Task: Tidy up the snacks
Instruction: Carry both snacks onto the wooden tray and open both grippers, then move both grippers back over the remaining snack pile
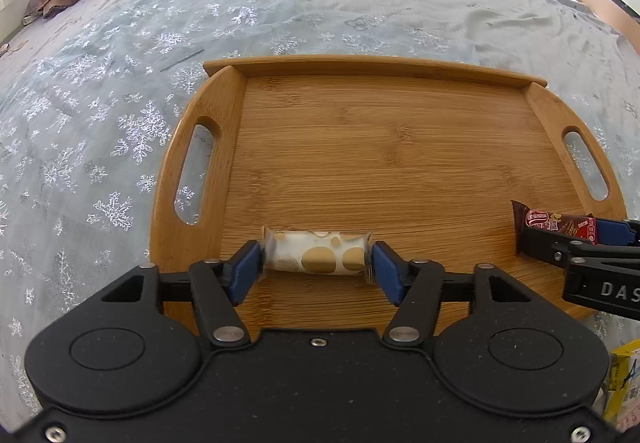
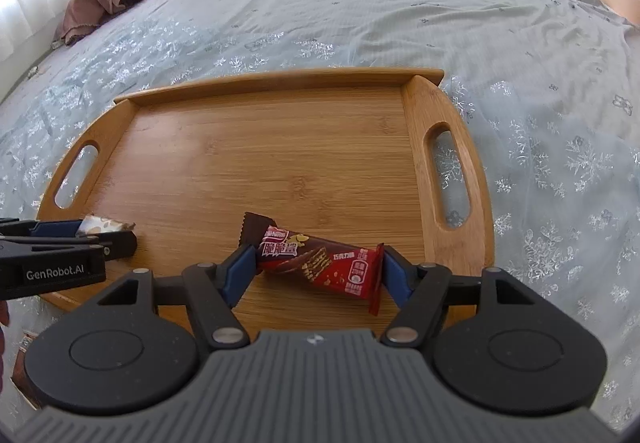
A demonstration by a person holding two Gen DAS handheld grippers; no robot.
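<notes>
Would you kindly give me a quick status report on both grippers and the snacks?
Left gripper shut on white-and-gold snack. Right gripper shut on red wafer bar. Both over the near edge of the wooden tray. Nothing else on it.

Black claws [image 1: 316, 263] [image 2: 316, 271], blue pads [image 1: 245, 269], silver rivets.

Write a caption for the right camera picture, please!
Right gripper holds a red wafer bar over the wooden tray on the bed.
</notes>
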